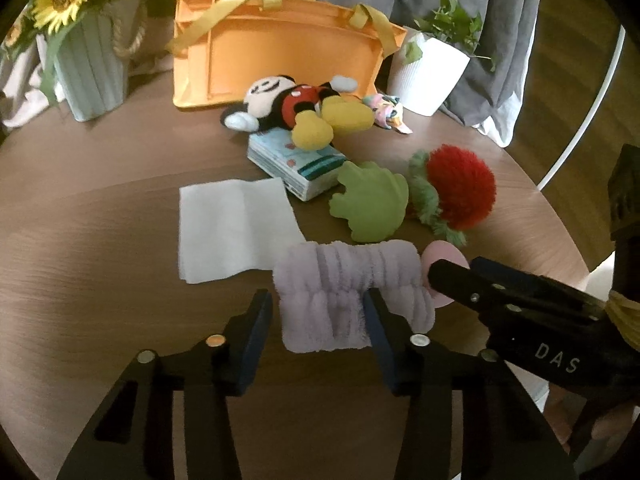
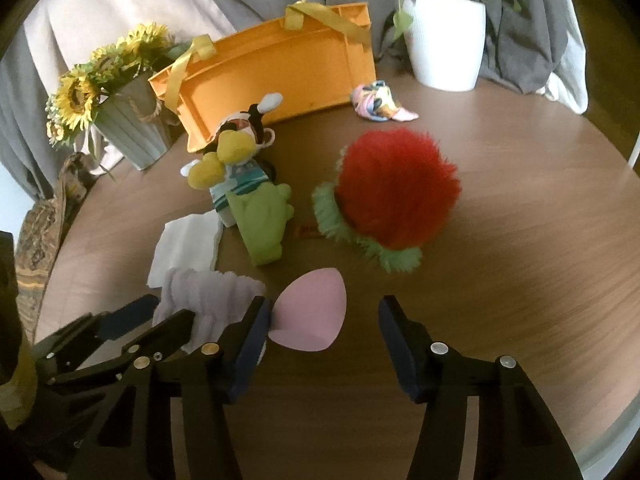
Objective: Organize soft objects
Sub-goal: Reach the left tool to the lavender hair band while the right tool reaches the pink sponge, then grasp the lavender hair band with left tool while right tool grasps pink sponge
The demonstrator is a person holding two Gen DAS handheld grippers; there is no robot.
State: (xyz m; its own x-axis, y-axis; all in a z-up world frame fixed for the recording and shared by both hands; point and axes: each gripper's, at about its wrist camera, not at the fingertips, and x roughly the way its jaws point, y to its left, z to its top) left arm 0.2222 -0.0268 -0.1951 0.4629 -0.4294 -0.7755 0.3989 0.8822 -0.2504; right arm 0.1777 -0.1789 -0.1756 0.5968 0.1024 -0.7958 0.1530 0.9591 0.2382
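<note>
At the 6 o'clock edge of the desk [image 1: 100, 208], left gripper [image 1: 318, 312] fingers spread astride the lilac plush band [image 1: 344, 280]: light, limp, compressible, best pinched mid-fold; right gripper [image 2: 324, 320] fingers released around the pink sponge [image 2: 310, 312], squashy.

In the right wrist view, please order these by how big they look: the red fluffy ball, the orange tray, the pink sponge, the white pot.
1. Orange tray, widest, though far from the camera.
2. Red fluffy ball.
3. White pot and pink sponge look about alike; the sponge lies much nearer the camera, so I do not rank them.
</note>
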